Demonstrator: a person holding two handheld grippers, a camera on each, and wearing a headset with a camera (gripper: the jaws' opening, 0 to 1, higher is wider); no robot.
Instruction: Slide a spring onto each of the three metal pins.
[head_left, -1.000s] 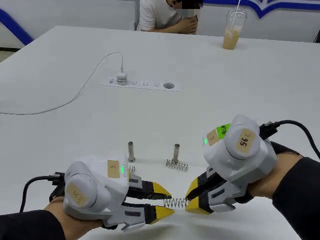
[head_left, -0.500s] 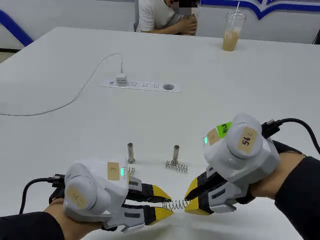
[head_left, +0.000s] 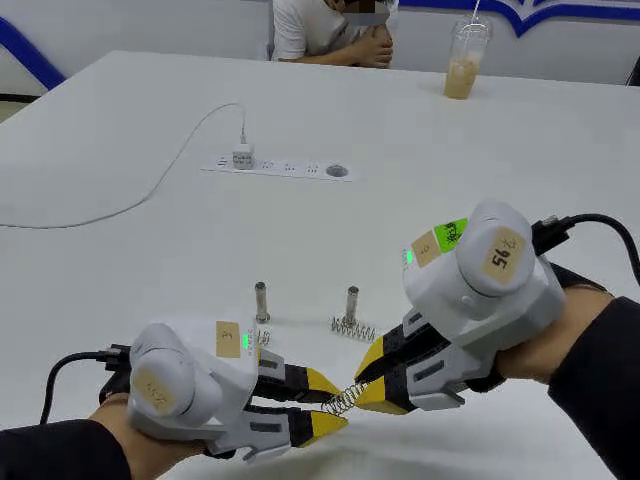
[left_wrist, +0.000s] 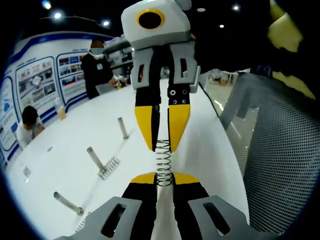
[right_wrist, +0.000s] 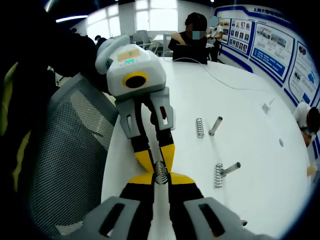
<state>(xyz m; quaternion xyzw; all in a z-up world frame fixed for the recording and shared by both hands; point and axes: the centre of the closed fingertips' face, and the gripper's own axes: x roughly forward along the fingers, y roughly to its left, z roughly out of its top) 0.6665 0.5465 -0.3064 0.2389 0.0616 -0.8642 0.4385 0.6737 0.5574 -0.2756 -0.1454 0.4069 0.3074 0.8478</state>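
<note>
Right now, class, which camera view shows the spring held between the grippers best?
The left gripper view: the spring runs lengthwise, its coils distinct, from the left gripper to the right gripper. The right gripper view shows it nearly end-on and bunched; the head view shows it small and tilted.

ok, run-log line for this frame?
left gripper: shut on spring | right gripper: shut on spring | pins: bare
</note>
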